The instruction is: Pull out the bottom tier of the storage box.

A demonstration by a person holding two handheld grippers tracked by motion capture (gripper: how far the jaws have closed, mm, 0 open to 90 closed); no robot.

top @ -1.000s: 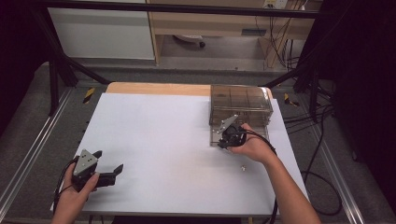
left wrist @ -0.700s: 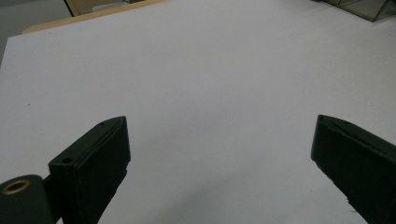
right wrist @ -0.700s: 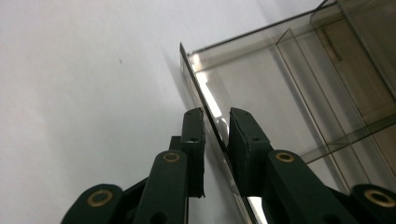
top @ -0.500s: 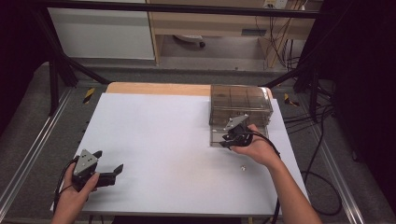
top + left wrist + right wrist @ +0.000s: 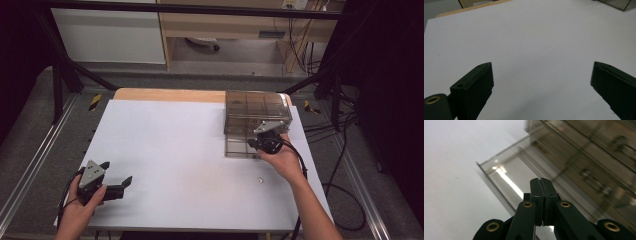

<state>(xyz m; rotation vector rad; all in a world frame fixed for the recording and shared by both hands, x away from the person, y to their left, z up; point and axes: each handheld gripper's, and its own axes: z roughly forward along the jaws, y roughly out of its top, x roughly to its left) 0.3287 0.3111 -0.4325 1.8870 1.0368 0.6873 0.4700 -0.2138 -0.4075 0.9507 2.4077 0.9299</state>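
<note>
- The right gripper point(image 5: 257, 143) is at the near face of the clear plastic drawer cabinet point(image 5: 256, 111), which stands at the far right of the white table point(image 5: 185, 150).
- In the right gripper view its jaws are pressed flat together, with nothing visible between them (clenched on no object).
- A drawer point(image 5: 506, 177) stands pulled out from the cabinet's lower level toward the person; the closed tips of the right gripper point(image 5: 540, 183) lie over its open tray.
- Change from the earlier frames: a second ago the right gripper sat lower and nearer the person at the cabinet's near edge; it has since moved slightly farther in and to the right, against the cabinet front. The pulled-out drawer reads about the same in all three high views.
- A small pale object point(image 5: 259, 179) lies on the table just near of the right hand point(image 5: 282, 160); it is too small to identify.
- The left gripper point(image 5: 117, 186) rests at the near left corner of the table, well apart from the cabinet, jaws spread wide and holding nothing (left gripper view confirms bare table between them).
- The left gripper has not shifted across the frames.
</note>
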